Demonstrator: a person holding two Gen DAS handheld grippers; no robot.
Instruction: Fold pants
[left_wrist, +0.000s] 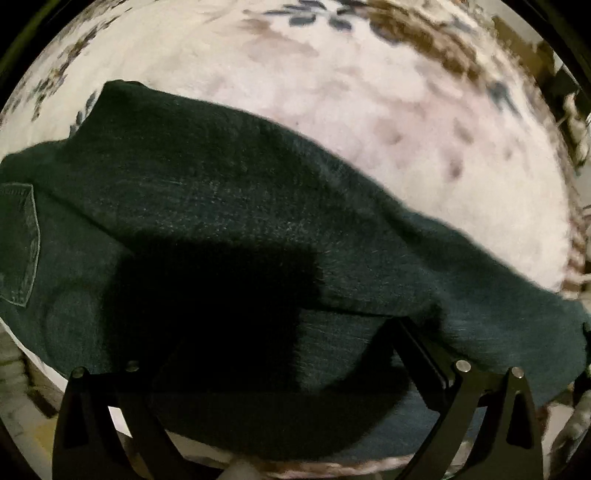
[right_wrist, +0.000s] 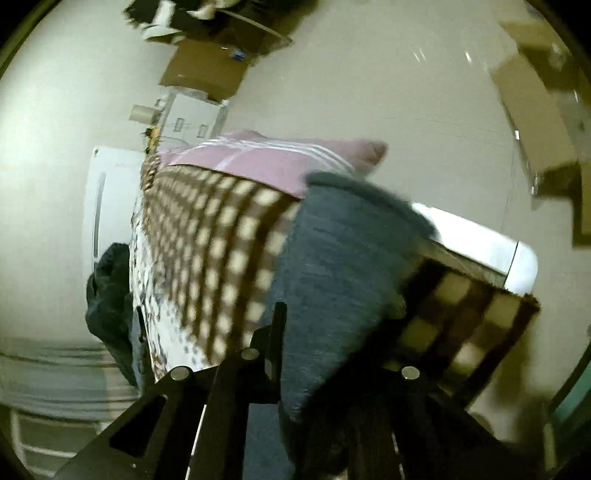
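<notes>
Here, the left wrist view alone shows the dark pants (left_wrist: 229, 206) spread on a pale floral bedspread (left_wrist: 369, 122), the left gripper (left_wrist: 280, 354) wide open above them, while the blurred right view shows the right gripper (right_wrist: 332, 362) clamping denim, its far finger hidden.

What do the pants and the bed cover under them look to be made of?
The pants look like dark denim: coarse, matte, flecked weave, and a stitched patch pocket at the left edge. The bed cover looks like a soft printed textile, pale with blurred brown and blue motifs; its fibre cannot be told through the blur.
</notes>
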